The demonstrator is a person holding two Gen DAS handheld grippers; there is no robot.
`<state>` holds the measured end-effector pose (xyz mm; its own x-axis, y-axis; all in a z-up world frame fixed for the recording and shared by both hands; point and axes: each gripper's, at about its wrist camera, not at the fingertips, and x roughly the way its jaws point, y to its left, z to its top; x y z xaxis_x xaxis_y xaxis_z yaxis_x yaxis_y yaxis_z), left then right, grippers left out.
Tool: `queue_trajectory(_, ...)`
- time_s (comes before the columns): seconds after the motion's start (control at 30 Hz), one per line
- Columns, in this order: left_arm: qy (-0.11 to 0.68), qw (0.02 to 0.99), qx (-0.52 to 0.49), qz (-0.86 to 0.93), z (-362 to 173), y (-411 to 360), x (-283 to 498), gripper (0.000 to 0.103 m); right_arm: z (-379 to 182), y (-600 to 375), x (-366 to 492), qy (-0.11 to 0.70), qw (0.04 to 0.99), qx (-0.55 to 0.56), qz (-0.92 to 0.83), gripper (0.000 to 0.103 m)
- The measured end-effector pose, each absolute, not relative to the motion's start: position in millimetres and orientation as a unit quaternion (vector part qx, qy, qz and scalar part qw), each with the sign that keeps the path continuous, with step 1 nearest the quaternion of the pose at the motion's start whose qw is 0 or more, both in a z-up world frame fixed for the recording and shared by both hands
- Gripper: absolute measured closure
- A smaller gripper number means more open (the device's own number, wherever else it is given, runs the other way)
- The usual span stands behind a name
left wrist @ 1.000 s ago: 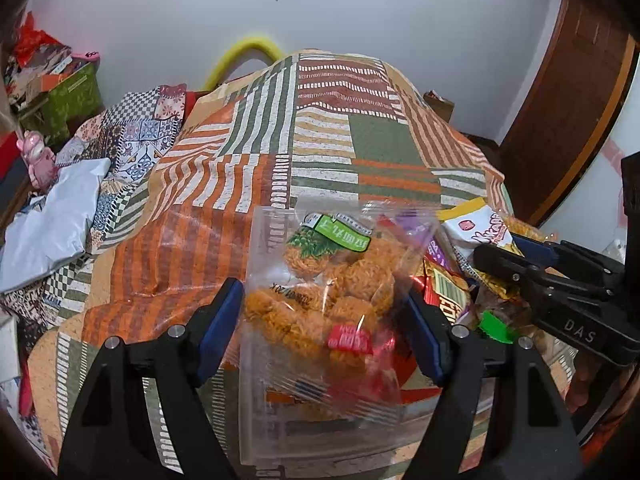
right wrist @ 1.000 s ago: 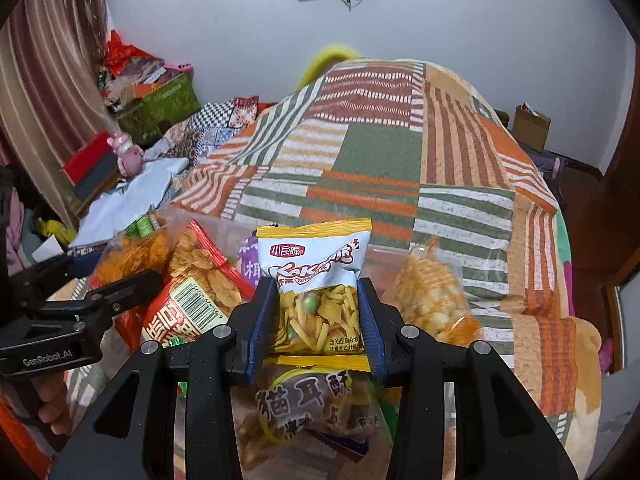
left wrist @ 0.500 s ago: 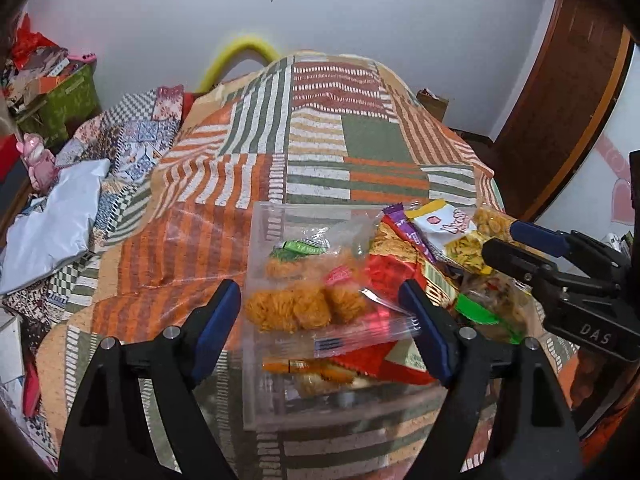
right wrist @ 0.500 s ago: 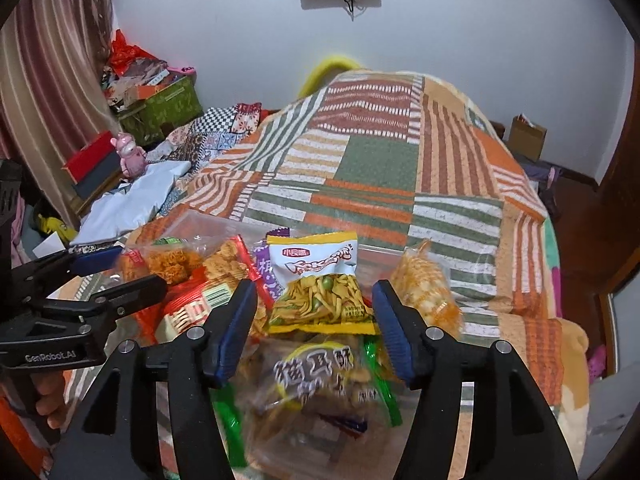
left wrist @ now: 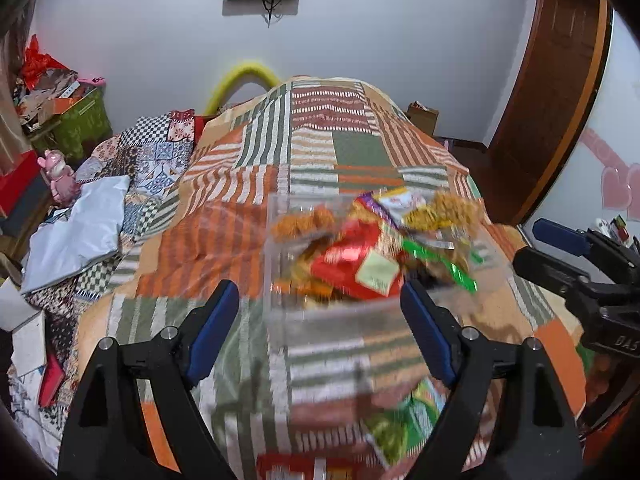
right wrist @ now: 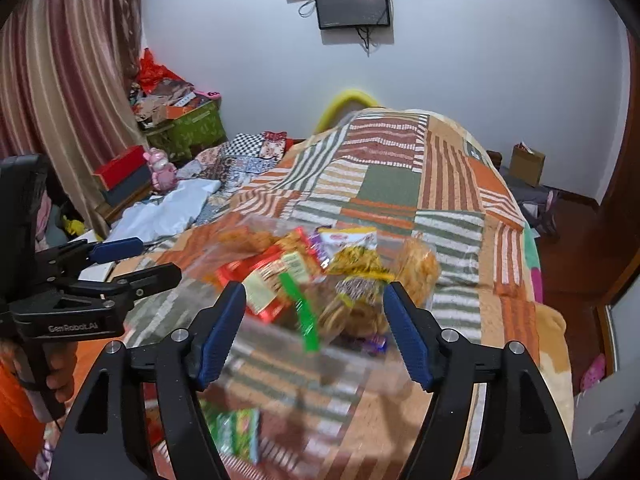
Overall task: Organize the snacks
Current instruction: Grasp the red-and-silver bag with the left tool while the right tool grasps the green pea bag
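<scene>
Item: clear bin point(left wrist: 280, 320) on the striped quilt point(left wrist: 352, 152), heaped with snack packets point(left wrist: 352, 260).

Left gripper point(left wrist: 320, 332) and right gripper point(right wrist: 316, 334): jaws spread wide, each empty, short of the bin.

Loose stock: a green packet point(left wrist: 404, 428) lies on the quilt outside the bin.

Handling: the next pick probably wants a pinch at a packet's sealed edge, since contents crush.

Count: one bin, two grippers; blur defeats an exact packet count.

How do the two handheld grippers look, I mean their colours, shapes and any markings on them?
The left gripper and the right gripper look alike: black angular plastic frames shaped like an A, silver screw heads at the joints, and ribbed blue pads on the fingers. Seen from the side, the left one carries pale "GenRobot.AI" lettering and the right one "DAS". No cables or sleeves show.
</scene>
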<state>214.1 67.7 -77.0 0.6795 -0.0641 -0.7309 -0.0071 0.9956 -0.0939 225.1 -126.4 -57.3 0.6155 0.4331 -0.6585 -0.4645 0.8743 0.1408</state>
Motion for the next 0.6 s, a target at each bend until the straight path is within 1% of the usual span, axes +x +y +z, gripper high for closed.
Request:
queue_trajectory(0.27,0.428,0.903,-0.043,-0.008,-99,72,160,0.018,-74,-122,182,0.381,0.885,-0.024,0.265,0.035)
queue_trajectory(0.43,0.461,0.885,-0.064,-0.008,-128,79,132,0.017,-89,-120,161,0.400,0.875,-0.020,0.274,0.035)
queue_trajectory(0.6,0.490,0.869,-0.064,-0.009,-155,77,110,0.017,-104,-120,142,0.418,0.866,-0.022,0.275,0.035)
